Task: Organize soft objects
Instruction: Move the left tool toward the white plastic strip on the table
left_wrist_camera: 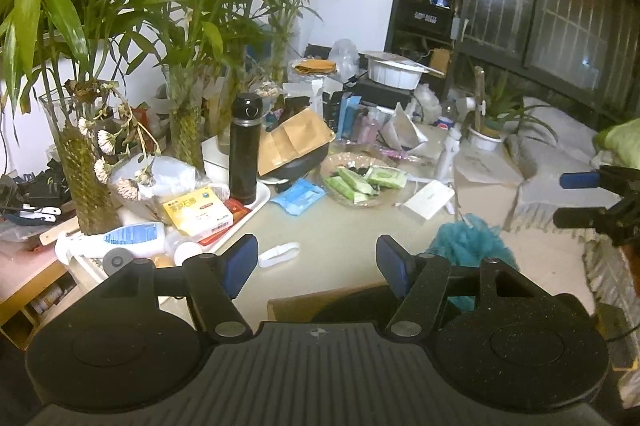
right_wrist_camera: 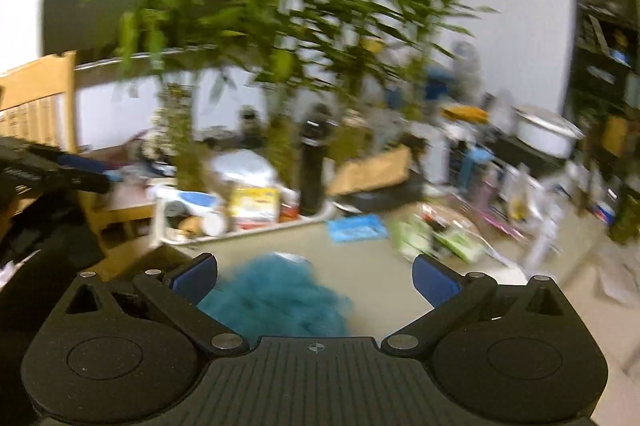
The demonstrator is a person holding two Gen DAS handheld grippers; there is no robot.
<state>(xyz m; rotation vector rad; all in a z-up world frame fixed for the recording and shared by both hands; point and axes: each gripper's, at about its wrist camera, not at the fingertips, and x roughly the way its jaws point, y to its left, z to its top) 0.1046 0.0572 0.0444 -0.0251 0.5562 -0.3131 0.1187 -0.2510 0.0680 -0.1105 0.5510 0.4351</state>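
Observation:
A fluffy teal mesh pouf (left_wrist_camera: 468,242) lies on the beige table (left_wrist_camera: 340,226), just right of my left gripper (left_wrist_camera: 318,260) and partly hidden by its right finger. That gripper stands open with nothing between its blue pads. In the blurred right wrist view the pouf (right_wrist_camera: 276,298) sits under my right gripper (right_wrist_camera: 316,276), close to its left pad. Those jaws are spread wide and neither pad presses on it. My right gripper (left_wrist_camera: 560,199) also shows at the far right edge of the left wrist view, apart from the pouf. At the left edge of the right wrist view is my left gripper (right_wrist_camera: 106,176).
A glass dish (left_wrist_camera: 340,162) holds green wipe packs, with a blue pack (left_wrist_camera: 298,196) beside it. A black flask (left_wrist_camera: 244,150) stands on a white tray (left_wrist_camera: 262,200) with boxes and bottles. Vases of bamboo (left_wrist_camera: 84,170) line the left. A cardboard edge (left_wrist_camera: 304,302) lies below my left gripper.

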